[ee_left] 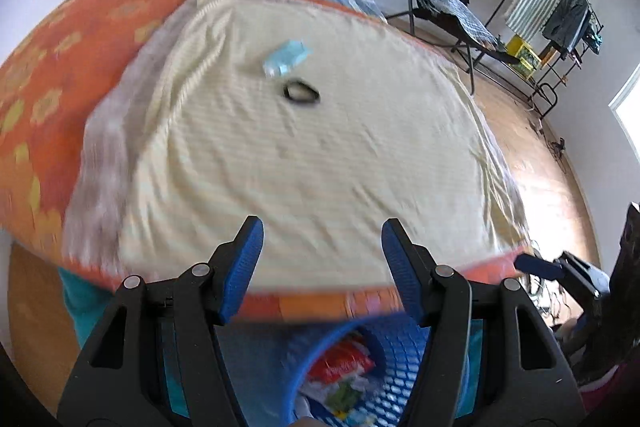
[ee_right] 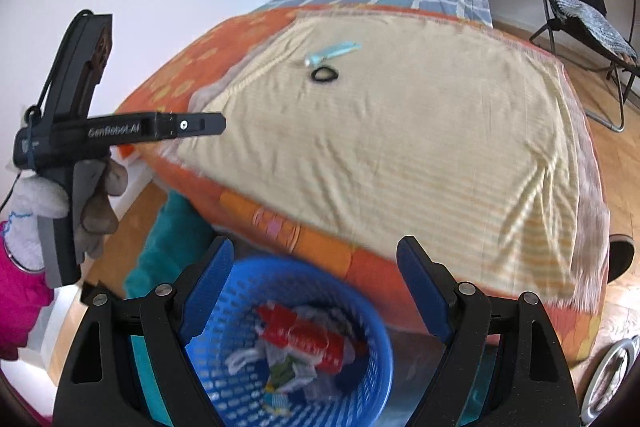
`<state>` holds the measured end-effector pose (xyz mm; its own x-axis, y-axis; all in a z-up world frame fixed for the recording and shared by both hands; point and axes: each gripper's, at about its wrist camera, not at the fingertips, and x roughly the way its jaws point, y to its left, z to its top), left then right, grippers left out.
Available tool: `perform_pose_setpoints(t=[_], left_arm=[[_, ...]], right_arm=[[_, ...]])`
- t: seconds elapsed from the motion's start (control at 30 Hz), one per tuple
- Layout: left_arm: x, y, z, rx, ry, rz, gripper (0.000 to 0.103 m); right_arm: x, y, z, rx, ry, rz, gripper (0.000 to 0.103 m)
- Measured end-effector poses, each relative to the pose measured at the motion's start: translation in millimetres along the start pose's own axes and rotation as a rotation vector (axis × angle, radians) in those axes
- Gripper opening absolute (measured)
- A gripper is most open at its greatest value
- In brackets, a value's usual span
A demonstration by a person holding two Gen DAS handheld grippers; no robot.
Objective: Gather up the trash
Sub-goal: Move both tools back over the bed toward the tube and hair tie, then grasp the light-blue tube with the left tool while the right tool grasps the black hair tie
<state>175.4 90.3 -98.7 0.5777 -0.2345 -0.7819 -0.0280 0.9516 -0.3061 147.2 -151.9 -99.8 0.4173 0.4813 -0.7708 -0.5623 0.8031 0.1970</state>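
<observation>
Both grippers hover over a round blue plastic mesh basket (ee_right: pixel 304 359) beside the bed, which holds a red printed wrapper (ee_right: pixel 304 335) and other scraps. The left gripper (ee_left: pixel 322 259), lettered "GenRobot.AI" on its side, and the right gripper (ee_right: pixel 316 279) both gape wide with nothing between their fingers. A pale blue wrapper (ee_right: pixel 332 51) and black hair tie (ee_right: pixel 324 74) lie on the cream striped sheet (ee_right: pixel 400 147).

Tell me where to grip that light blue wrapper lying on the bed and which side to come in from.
Grip the light blue wrapper across its narrow width near the middle, coming down from above. It seems to lie flat and elongated on the cream sheet, so its long edges likely suit the pads best. Stay clear of the black ring just in front.
</observation>
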Motion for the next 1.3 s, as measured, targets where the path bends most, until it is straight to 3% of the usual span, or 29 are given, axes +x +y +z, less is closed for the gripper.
perform_pose_setpoints(t=[0.3,0.53,0.67,0.77,0.87,1.13,1.3], left_arm=[[46.2,23.6,81.5,-0.047,0.021,-0.024,0.063],[87.7,31.5,124.4,-0.057,0.053,-0.022,0.063],[113.0,40.6,144.0,-0.081,0.075,-0.018,0.063],[126.9,43.8,152.4,-0.081,0.088,-0.017,0.063],[141.0,42.7,159.2,-0.067,0.103,-0.007,0.063],[167.7,43.6,166.1,-0.026,0.129,0.076,0.063],[180.7,39.5,167.1,0.016,0.151,0.112,0.056]], right_arm=[[31.1,-11.9,47.5,0.019,-0.032,0.038,0.083],[68.3,-17.6,80.6,0.025,-0.021,0.072,0.076],[91.7,-21.9,98.1,0.030,-0.002,0.078,0.054],[107.9,-26.3,110.8,0.050,0.001,0.082,0.051],[124.9,-33.1,122.9,0.074,0.009,0.088,0.038],[161.0,-41.8,145.5,0.107,0.025,0.071,0.031],[170.6,-38.8,152.6,0.100,0.026,0.066,0.031]])
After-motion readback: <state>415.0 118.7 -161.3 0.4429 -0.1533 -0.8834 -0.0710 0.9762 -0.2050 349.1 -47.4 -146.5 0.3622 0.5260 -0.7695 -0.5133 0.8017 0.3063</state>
